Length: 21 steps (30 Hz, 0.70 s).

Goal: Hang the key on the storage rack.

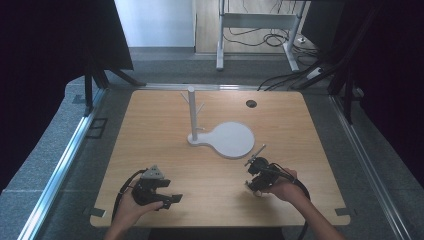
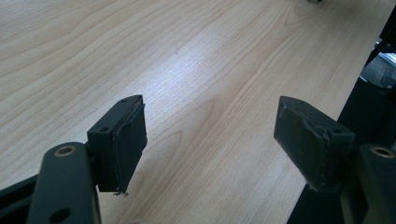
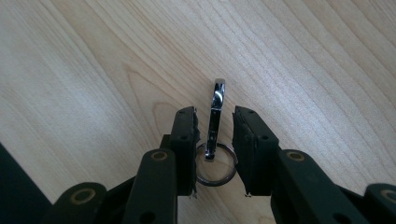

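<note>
- The right gripper points down at the wooden table. Its jaws stand close on each side of a shiny metal clip, but a thin gap shows on both sides, so they are not pressing on it yet.
- The clip lies flat on the table, with its key ring at the 6 o'clock end, down between the jaws. From the high view, the right gripper is at about 5 o'clock from the white stand.
- The left gripper has its jaws wide apart with nothing between them, just bare wood. In the high view it sits at about 7 o'clock from the stand, well apart from the clip.
- What could go wrong: the clip is thin, smooth and lying flat. If the jaws squeeze too high, the pads may slip over it and it stays on the table.
- If only the ring gets pinched, the clip could swing and drop.
- If the jaws push down hard, they may scrape the wood and kick the clip sideways.
</note>
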Each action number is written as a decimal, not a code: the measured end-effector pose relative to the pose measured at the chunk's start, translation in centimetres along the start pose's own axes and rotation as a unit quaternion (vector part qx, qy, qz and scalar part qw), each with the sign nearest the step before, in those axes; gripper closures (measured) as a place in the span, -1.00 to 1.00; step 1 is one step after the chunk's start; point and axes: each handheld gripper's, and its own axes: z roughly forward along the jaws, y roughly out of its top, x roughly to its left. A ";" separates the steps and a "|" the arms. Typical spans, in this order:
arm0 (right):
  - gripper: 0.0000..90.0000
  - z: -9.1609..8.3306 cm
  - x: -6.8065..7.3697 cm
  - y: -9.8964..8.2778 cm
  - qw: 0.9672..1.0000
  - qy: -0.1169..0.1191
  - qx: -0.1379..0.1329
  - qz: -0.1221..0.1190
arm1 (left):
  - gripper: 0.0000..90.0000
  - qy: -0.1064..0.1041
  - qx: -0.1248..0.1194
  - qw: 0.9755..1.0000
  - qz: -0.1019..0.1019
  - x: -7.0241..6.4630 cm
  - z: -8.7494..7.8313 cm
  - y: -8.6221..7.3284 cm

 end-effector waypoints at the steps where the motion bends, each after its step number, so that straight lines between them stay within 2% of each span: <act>1: 0.56 0.1 0.0 0.0 1.000 -0.001 0.002 0.001 | -0.43 0.000 0.000 1.000 0.000 0.0 0.0 0.0; 12: 0.61 1.1 -0.2 -0.1 1.000 -0.005 0.016 0.003 | -0.43 0.000 0.002 1.000 -0.001 0.0 0.1 0.0; 21: 0.82 1.6 0.3 -0.2 0.999 -0.015 0.028 -0.006 | -0.43 0.000 0.004 1.000 0.000 0.0 0.2 0.0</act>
